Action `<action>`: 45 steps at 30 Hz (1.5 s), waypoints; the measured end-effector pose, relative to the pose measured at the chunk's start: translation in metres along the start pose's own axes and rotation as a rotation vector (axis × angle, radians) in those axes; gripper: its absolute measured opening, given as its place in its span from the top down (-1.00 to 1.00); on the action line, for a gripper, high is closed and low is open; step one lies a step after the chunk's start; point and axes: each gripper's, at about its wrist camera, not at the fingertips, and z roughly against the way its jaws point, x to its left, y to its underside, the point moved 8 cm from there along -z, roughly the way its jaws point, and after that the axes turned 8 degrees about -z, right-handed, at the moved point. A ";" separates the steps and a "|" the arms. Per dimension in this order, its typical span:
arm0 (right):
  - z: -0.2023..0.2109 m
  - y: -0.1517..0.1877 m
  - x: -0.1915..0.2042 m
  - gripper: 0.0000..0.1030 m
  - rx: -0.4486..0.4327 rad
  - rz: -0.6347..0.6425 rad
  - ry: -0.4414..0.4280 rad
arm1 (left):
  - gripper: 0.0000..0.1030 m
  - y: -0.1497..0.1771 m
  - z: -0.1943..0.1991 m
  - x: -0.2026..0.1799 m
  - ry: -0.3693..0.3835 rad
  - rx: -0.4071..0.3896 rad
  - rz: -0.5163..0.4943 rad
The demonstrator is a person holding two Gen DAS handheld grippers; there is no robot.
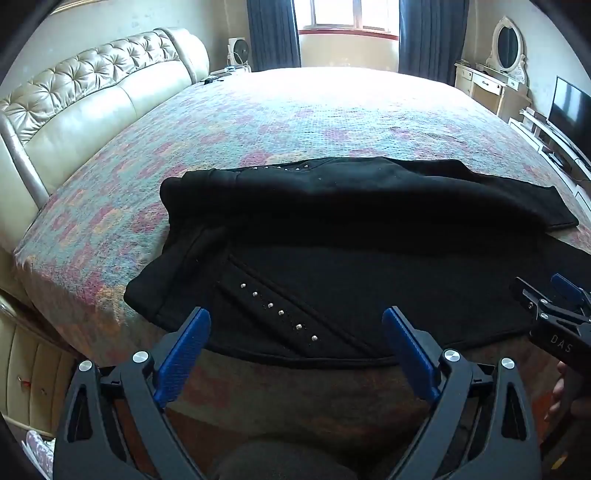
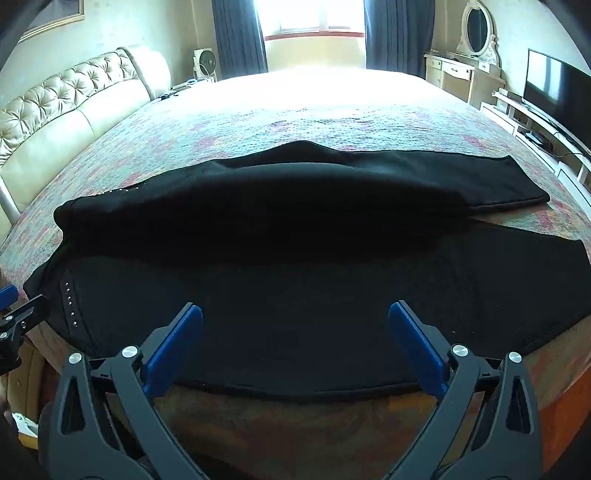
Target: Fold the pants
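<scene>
Black pants (image 1: 332, 251) with rows of silver studs lie spread across the near part of the bed (image 1: 295, 122), waistband to the left and both legs running right. The far leg bunches up over the near one. My left gripper (image 1: 295, 317) hovers open over the studded pocket by the near hem, nothing between its blue pads. In the right wrist view the same pants (image 2: 295, 258) fill the middle, and my right gripper (image 2: 295, 314) stands open above the near leg, holding nothing. The right gripper's tip (image 1: 554, 299) shows at the left view's right edge.
A cream tufted headboard (image 1: 92, 92) runs along the left. A dresser with an oval mirror (image 2: 478, 29) and a TV (image 2: 557, 92) on a low white unit stand on the right. A window with dark curtains (image 1: 347, 18) is at the back.
</scene>
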 end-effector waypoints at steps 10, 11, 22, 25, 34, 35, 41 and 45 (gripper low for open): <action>-0.004 0.006 0.004 -0.96 0.017 0.006 -0.002 | -0.81 0.002 -0.004 -0.003 -0.010 0.017 -0.006; -0.004 0.006 0.004 -0.96 0.017 0.005 -0.003 | -0.81 0.003 -0.004 -0.003 -0.009 0.015 -0.007; -0.006 0.010 0.007 -0.96 0.030 0.013 -0.006 | -0.81 0.004 -0.002 -0.003 -0.013 0.011 -0.014; -0.007 0.011 0.009 -0.96 0.034 0.016 -0.007 | -0.81 0.004 -0.002 -0.003 -0.014 0.011 -0.015; -0.007 0.011 0.009 -0.96 0.039 0.016 -0.009 | -0.81 0.004 -0.003 -0.004 -0.016 0.016 -0.018; -0.007 0.011 0.010 -0.96 0.039 0.015 -0.011 | -0.81 0.004 -0.003 -0.003 -0.018 0.016 -0.020; -0.009 0.013 0.013 -0.96 0.045 0.017 -0.011 | -0.81 0.005 -0.004 -0.003 -0.018 0.018 -0.019; -0.010 0.013 0.015 -0.96 0.046 0.021 -0.012 | -0.81 0.006 -0.004 -0.003 -0.017 0.019 -0.019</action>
